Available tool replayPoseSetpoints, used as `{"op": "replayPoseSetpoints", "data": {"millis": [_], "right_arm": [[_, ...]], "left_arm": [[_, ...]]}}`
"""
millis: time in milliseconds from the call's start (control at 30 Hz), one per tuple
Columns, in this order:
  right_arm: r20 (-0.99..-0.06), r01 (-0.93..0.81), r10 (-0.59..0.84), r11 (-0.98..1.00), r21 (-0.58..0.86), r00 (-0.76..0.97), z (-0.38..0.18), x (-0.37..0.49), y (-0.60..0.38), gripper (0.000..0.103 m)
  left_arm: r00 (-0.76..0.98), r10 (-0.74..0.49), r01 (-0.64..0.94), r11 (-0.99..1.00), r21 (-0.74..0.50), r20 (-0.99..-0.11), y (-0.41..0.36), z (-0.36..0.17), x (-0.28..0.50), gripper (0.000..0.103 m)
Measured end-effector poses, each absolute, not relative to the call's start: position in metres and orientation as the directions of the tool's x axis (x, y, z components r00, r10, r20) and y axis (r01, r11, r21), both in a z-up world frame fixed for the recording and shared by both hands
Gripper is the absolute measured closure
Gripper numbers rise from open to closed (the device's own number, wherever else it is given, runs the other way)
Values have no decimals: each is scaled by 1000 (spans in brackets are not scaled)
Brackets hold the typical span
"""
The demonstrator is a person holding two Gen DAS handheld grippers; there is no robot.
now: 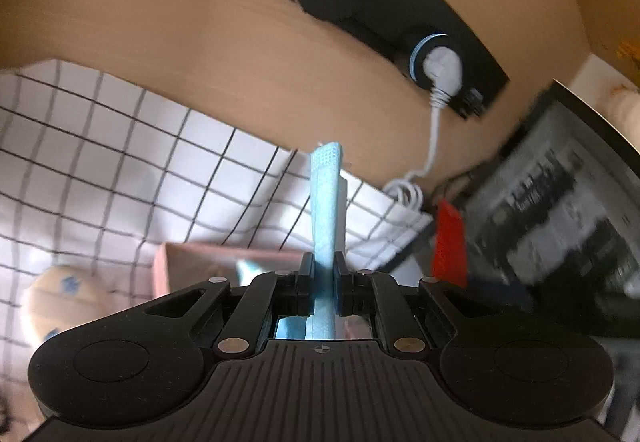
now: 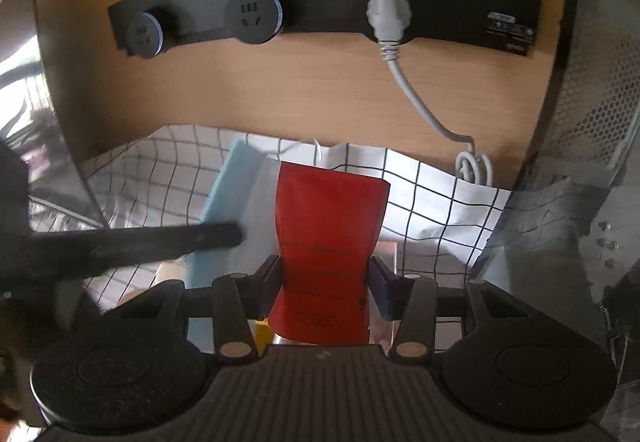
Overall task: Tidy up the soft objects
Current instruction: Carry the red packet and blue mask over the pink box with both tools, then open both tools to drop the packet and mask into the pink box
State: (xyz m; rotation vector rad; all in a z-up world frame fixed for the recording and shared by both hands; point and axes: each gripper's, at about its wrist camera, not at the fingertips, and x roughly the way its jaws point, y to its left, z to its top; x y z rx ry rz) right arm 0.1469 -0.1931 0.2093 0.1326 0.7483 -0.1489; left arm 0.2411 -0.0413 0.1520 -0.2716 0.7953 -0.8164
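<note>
The left gripper [image 1: 323,274] pinches a blue face mask [image 1: 326,202] and the right gripper [image 2: 325,278] clamps a red pouch [image 2: 328,242], mid-carry; next, lowering each into the pink box [image 1: 168,266] at lower centre.

L gripper [image 1: 324,270] clamped tight on a thin light-blue face mask [image 1: 326,198], seen edge-on, sticking up and fwd from the jaws. Landmark = pink box [image 1: 192,262]: sits just behind the gripper, left of the mask. White grid-pattern cloth [image 1: 120,162] lies under and behind the box. Cream soft toy w/ blue marks [image 1: 60,302] left of the box. Red pouch [image 1: 450,242] well right of it. Black socket strip [image 1: 360,2] on the wood wall far above the box, w/ white plug [image 1: 442,68]. View blurred.
</note>
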Motion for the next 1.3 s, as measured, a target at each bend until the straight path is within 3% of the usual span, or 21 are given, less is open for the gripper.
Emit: {"op": "replayPoseSetpoints", "data": {"millis": [133,267,433,600,767,1067,1300], "right_arm": [[-713,186,-58,977,103,699,174,159,-199,56],[-766,212,-10,963,166,643,129,175,-213,56],[-789,183,67,958,223,611,91,193,-217,54],[-767,195,51,954,226,639,87,198,-218,52],[-745,183,60,954,239,664,90,211,-217,52],[-699,181,148,910,374,700,108,208,-223,47],[-702,181,72,943,279,709,137,191,-199,47]], "left_arm": [[370,-687,518,712,-474,-626,-71,118,258,92],[289,-527,439,815,-379,-799,-87,78,280,85],[234,-474,425,835,-350,-849,-90,52,296,83],[205,-482,427,828,-365,-852,-85,53,306,83],[274,-530,448,809,-381,-802,-65,86,305,83],[355,-594,402,794,-456,-722,-19,125,300,83],[480,-574,424,814,-397,-664,58,157,247,83]]}}
